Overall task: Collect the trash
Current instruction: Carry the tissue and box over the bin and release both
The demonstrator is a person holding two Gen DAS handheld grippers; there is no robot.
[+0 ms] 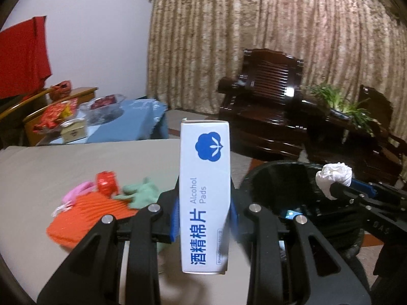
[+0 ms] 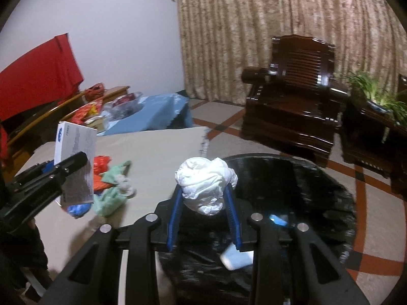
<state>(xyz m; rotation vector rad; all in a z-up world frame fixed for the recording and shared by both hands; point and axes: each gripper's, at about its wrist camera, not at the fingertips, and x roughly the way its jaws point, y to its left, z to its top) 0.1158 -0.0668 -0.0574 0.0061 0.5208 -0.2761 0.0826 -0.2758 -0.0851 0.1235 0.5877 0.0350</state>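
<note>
Two identical hand-held tools, left gripper (image 1: 205,211) and right gripper (image 2: 204,216); matt black plastic frames; four angled struts spreading toward the lens, each capped by a round silver screw head (image 1: 107,219); triangular cut-outs in the outer struts; ribbed blue pads (image 2: 175,218) lining black fingers; faint embossed lettering on the side of one body, unreadable.

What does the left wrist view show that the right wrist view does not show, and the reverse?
Only the left wrist view shows the "Alcohol Pads" print on the box held in the left gripper. Only the right wrist view shows a pale packet lying inside the black bin. Both show the crumpled white tissue in the right gripper, the bin, and the colourful items on the table.
</note>
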